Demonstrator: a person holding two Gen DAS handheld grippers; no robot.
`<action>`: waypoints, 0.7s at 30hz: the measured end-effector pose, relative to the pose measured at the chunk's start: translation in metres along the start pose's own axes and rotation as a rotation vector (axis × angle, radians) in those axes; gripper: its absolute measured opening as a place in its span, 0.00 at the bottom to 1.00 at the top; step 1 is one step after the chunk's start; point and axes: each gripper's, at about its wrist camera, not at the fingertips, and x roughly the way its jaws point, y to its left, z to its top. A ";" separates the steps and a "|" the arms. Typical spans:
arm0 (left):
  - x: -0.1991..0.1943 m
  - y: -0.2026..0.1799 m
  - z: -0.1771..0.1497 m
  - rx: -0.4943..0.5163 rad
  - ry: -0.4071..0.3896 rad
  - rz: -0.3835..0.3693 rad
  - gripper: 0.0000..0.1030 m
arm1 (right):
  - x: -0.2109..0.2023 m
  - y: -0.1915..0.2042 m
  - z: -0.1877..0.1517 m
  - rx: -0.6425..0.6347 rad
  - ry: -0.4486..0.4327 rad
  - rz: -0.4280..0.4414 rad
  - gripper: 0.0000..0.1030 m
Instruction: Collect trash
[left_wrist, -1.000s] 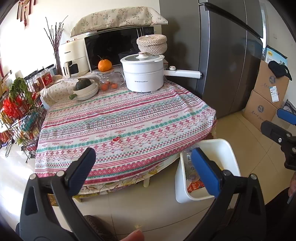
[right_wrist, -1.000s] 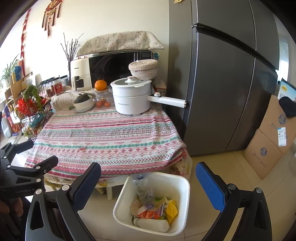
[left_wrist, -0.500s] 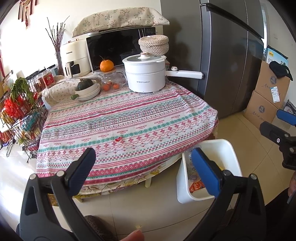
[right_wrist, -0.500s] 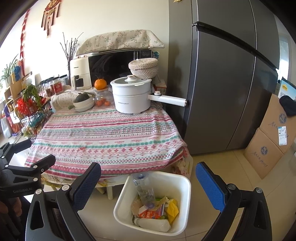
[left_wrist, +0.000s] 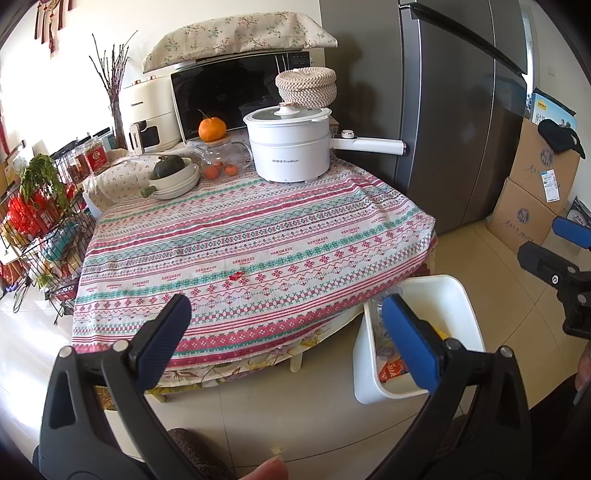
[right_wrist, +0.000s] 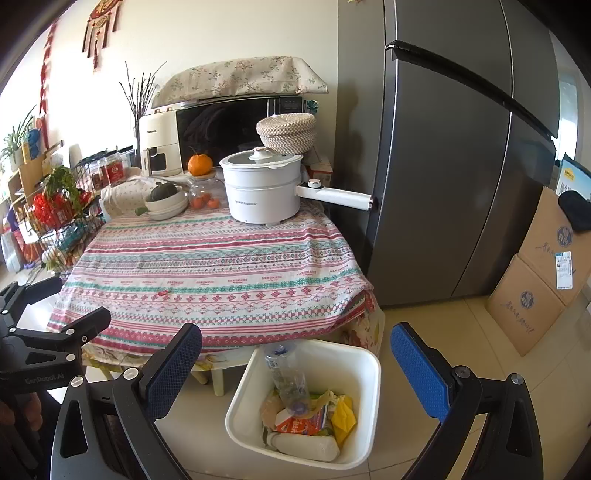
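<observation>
Left gripper and right gripper: jaws wide apart, nothing held. Small red scrap lies on the worktop, near edge. White bin with trash sits on the floor, right of it.

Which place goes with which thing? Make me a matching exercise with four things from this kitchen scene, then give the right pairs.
Things:
1. small red scrap
2. clear plastic bottle
3. large orange
4. white electric pot

Places:
A. on the lid of a glass jar
B. inside the white bin on the floor
C. lying on the bare middle of the striped tablecloth
D. standing at the far end of the table, its handle pointing toward the fridge

Pairs: 1-C, 2-B, 3-A, 4-D
</observation>
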 end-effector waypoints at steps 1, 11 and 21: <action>0.000 0.000 0.000 0.000 0.000 -0.001 1.00 | 0.000 0.000 0.000 0.001 0.000 0.000 1.00; -0.001 0.001 0.000 0.006 -0.007 0.009 1.00 | 0.000 0.000 -0.001 0.000 0.002 -0.002 1.00; 0.001 0.005 0.001 -0.008 0.008 0.007 1.00 | 0.001 0.001 -0.003 0.002 0.005 -0.002 1.00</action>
